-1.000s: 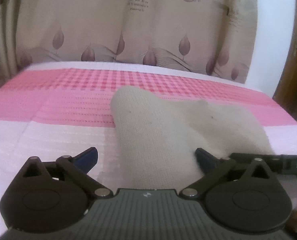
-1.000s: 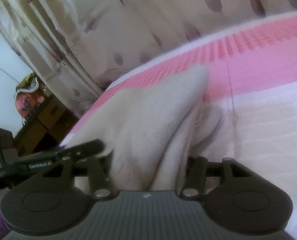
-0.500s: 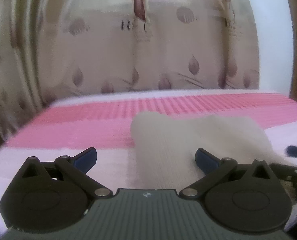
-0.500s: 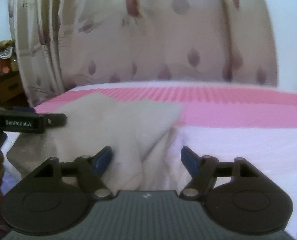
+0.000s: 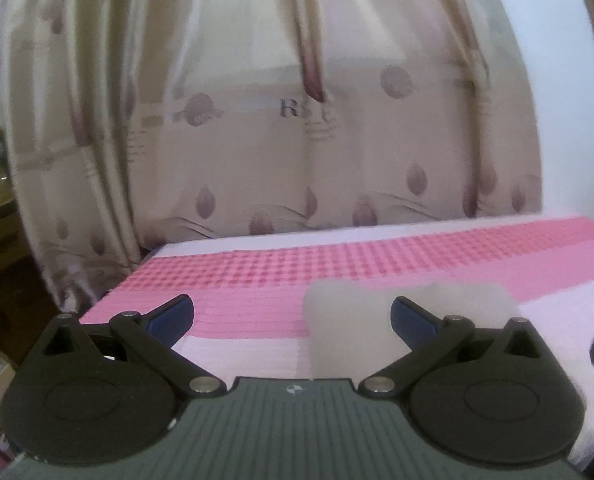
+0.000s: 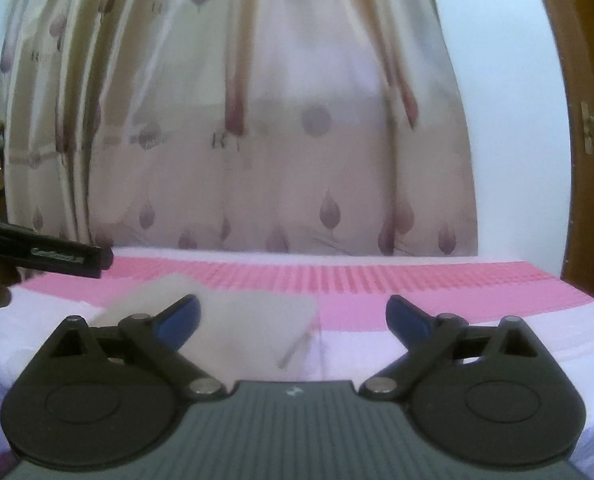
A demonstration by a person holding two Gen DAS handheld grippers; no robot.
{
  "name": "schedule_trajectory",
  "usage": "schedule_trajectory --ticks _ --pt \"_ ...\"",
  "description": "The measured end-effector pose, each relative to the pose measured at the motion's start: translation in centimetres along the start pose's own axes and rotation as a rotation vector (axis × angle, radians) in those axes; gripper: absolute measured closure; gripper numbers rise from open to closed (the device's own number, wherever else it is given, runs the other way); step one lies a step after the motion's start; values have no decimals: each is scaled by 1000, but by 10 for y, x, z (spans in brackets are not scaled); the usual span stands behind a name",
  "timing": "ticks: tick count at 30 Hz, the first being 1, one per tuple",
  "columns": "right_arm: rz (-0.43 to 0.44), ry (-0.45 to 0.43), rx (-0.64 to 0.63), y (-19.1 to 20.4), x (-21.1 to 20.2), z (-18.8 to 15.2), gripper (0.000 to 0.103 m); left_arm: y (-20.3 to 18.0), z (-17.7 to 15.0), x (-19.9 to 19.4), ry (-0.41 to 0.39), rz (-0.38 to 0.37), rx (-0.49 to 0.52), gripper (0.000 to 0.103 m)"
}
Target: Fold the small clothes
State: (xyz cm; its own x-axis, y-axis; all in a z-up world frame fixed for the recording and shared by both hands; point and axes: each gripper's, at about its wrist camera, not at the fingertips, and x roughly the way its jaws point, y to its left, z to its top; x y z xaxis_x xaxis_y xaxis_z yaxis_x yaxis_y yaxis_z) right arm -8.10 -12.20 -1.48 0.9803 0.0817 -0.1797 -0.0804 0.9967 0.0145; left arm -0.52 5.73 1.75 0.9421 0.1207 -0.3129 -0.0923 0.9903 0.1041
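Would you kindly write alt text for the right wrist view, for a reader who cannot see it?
The right gripper, jaws wide open and empty, points across a pink-and-white bedspread where a folded beige knitted garment lies. The left gripper juts in from the left; a leaf-patterned cream curtain hangs behind.

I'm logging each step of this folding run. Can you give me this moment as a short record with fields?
surface: bed with pink and white cover
garment: beige cloth lying on the bed, apparently folded, blurred
left gripper: open, nothing between the pads
right gripper: open, jaws just widened, nothing held
cloth contact: neither gripper touches it
backdrop: curtain with leaf print, door at right
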Motion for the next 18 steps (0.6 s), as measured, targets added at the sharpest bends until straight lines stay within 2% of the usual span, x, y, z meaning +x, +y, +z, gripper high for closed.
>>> schedule_trajectory --ticks 10,13,15,18 --pt "19 -24 -36 7 -14 10 2 21 12 -39 -185 -17 -151 0" --pt "23 -25 -39 9 -14 11 2 18 15 -53 -236 -19 -141 0" --pt "25 -23 -43 10 -15 11 2 17 18 -57 -221 -67 -130 0" --pt "26 -23 -46 11 -16 12 2 11 24 -57 -144 -135 -102 0"
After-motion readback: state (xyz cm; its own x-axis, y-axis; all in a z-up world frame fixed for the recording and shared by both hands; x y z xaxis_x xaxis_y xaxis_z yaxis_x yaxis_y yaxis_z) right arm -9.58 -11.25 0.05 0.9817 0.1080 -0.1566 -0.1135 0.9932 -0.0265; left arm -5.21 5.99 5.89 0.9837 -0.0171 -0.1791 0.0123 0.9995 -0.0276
